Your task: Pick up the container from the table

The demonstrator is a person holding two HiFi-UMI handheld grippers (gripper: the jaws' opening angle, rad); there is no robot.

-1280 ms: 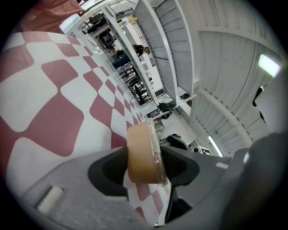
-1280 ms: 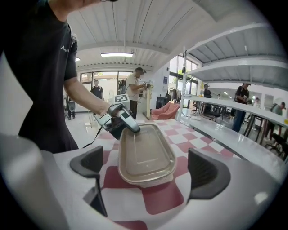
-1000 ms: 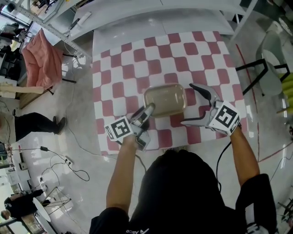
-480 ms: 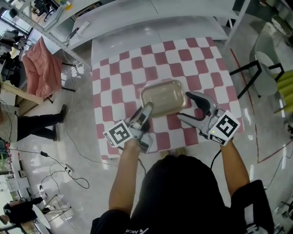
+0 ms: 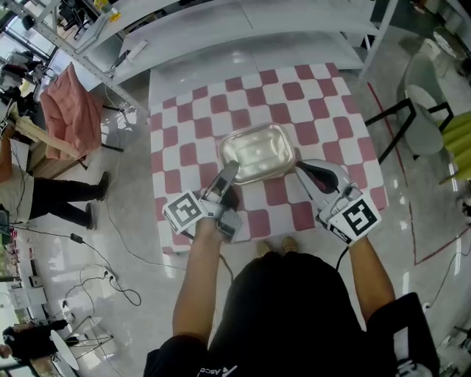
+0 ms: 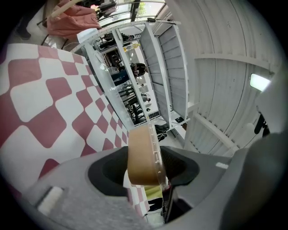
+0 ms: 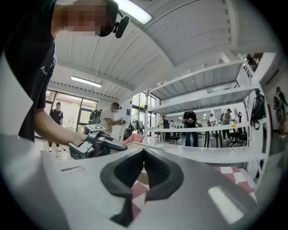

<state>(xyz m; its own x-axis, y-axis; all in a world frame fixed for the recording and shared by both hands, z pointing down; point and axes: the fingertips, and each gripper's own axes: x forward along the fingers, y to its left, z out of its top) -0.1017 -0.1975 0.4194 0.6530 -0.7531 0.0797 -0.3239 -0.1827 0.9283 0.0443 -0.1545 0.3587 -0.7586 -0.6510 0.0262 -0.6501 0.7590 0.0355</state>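
- Gripping one wall of the clear rectangular plastic container (image 5: 256, 152), my left gripper (image 5: 227, 175) has its pads pressed on either side of that wall.
- My right gripper (image 5: 299, 168) has its jaws closed together on the thin rim at the opposite side.
- Container: held between both grippers, over the near half of the red-and-white chequered tablecloth (image 5: 184, 140).
- Floor: pale glossy tiles (image 5: 125, 221).
- Room: white metal shelving (image 5: 221, 18) beyond the table; pink cloth (image 5: 70, 110) draped at left, a standing person (image 5: 51, 197) near it; white chair (image 5: 416, 110) at right.
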